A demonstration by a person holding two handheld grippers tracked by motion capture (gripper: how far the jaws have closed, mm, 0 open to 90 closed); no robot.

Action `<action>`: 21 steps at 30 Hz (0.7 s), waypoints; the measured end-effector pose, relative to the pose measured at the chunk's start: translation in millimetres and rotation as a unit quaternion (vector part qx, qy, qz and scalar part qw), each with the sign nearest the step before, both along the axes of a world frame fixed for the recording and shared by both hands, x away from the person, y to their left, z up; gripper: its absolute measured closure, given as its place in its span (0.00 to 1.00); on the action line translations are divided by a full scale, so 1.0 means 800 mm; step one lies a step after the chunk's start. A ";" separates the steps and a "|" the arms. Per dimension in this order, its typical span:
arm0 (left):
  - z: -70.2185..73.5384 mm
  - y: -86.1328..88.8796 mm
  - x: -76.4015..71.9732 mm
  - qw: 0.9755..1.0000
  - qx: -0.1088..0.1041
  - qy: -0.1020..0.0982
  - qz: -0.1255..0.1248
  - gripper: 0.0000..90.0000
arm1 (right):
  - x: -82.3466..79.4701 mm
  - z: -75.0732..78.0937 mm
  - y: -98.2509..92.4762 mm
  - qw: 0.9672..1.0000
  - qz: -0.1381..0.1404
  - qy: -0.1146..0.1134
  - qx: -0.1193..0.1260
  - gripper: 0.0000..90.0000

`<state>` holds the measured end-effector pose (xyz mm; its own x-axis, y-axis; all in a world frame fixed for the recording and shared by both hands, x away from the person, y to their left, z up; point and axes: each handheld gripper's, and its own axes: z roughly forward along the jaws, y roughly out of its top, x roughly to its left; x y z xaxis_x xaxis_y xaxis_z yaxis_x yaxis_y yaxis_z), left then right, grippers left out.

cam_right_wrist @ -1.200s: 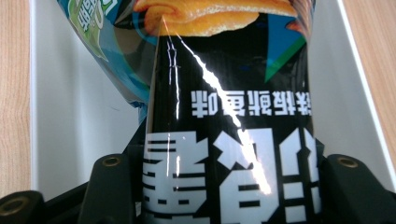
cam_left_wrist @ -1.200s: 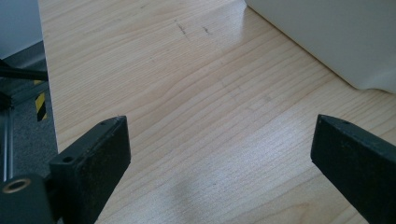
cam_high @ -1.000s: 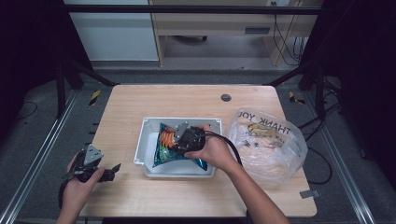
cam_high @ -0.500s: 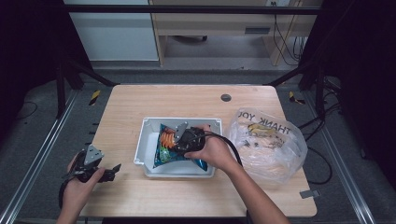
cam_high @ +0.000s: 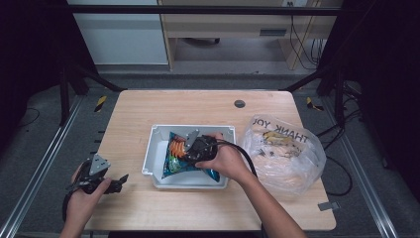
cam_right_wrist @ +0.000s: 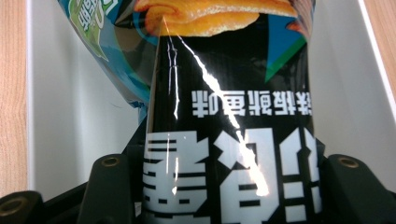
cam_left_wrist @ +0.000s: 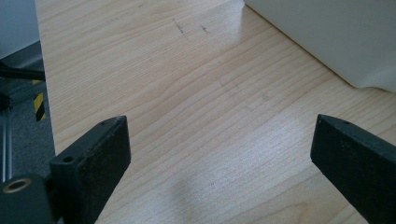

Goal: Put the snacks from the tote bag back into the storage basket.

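Snack bag (cam_high: 174, 157), glossy black and blue with orange chips printed on it, lies in the white tray (cam_high: 153, 144) at mid-surface. Right claw (cam_high: 190, 144) closed on it: in the right gripper view the bag (cam_right_wrist: 229, 140) fills the space between the two jaws, foil creased and bulging where they pinch. Grip sits at one end of the bag, likely so the rest can hang or slide free once lifted. The person's right hand (cam_high: 223, 159) comes in low over the tray's near wall, claw angled down into it

Bag rests tilted against the tray floor, part of it toward the tray's left wall; whether it is lifted off the floor I cannot tell

Outward: clear plastic carrier bag (cam_high: 285, 148) printed with "THANK YOU" just beside the tray on the right, holding more packets. My guess is the snack bag belongs with that bag, one way or the other

Left claw (cam_high: 119, 179) well apart, resting at the surface's (cam_high: 198, 106) near left edge, jaws wide with nothing between them, bare wood showing below. Parked there, it stays out of the working hand's way
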<state>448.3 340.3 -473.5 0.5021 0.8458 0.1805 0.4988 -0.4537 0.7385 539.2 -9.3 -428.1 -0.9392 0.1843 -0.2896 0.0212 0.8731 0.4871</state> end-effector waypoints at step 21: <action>0.000 0.000 0.000 1.000 0.000 0.000 0.000 0.05 | 0.004 -0.004 0.001 0.999 -0.021 0.028 0.010 0.30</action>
<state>448.2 340.3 -473.6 0.5013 0.8464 0.1799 0.4994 -0.4528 0.7386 542.2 -8.7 -431.0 -0.9451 0.2299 -0.2321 0.0861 0.8606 0.5020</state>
